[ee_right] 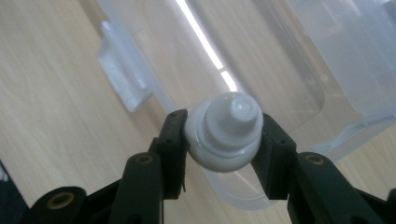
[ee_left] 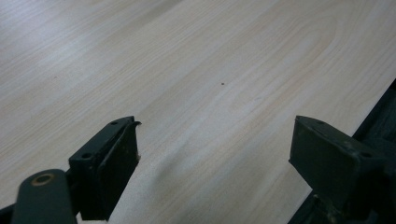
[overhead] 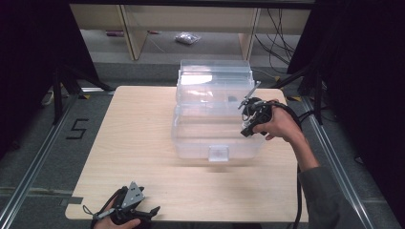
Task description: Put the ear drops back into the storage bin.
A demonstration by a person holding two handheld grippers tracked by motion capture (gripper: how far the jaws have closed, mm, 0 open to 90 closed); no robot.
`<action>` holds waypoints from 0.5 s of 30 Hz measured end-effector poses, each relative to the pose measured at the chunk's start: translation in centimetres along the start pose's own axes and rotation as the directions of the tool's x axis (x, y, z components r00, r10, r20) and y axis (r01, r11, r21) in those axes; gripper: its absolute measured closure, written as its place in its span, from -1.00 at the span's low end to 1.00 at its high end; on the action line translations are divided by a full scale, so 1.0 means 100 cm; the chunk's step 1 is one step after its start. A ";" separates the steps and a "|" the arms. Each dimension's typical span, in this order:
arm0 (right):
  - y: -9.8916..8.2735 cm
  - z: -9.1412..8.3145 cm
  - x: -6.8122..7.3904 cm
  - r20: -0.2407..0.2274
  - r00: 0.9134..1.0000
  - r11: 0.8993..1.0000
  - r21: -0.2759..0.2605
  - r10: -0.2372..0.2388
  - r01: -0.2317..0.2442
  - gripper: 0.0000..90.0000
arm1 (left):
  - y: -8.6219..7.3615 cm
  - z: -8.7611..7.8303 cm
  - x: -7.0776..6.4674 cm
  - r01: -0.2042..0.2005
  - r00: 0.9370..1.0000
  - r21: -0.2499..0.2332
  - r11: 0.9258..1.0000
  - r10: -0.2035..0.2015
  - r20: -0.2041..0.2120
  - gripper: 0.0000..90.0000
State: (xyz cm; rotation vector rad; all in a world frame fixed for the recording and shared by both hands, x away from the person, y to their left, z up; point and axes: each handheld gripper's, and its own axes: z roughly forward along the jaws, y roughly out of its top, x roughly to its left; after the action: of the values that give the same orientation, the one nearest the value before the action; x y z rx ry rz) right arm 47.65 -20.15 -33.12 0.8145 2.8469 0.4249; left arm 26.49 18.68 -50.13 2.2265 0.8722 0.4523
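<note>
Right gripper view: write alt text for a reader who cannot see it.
Two black jaws of the right gripper clamp a white screw-capped bottle, seen cap-end on, above the open clear plastic storage box. The box sits on a light wooden table, its latch tab at upper left.
</note>
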 end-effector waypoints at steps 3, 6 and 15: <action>0.001 0.008 -0.009 0.001 1.000 1.000 0.005 0.006 -0.006 0.33 | 0.000 0.001 -0.001 0.012 1.000 -0.013 1.000 -0.012 0.002 -0.67; 0.003 0.016 -0.015 -0.001 0.999 0.999 0.013 0.034 -0.034 0.33 | 0.000 0.001 -0.001 0.014 1.000 -0.013 1.000 -0.014 0.000 -0.67; 0.003 0.041 -0.030 -0.017 0.997 0.996 0.034 0.081 -0.080 0.34 | 0.000 0.001 -0.001 0.013 1.000 -0.013 1.000 -0.013 0.002 -0.67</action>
State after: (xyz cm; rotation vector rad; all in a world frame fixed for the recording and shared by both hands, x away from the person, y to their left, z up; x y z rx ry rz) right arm 51.21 -20.59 -36.74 0.9391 2.8527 0.3974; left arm 26.42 18.54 -50.20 2.2078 0.8802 0.4486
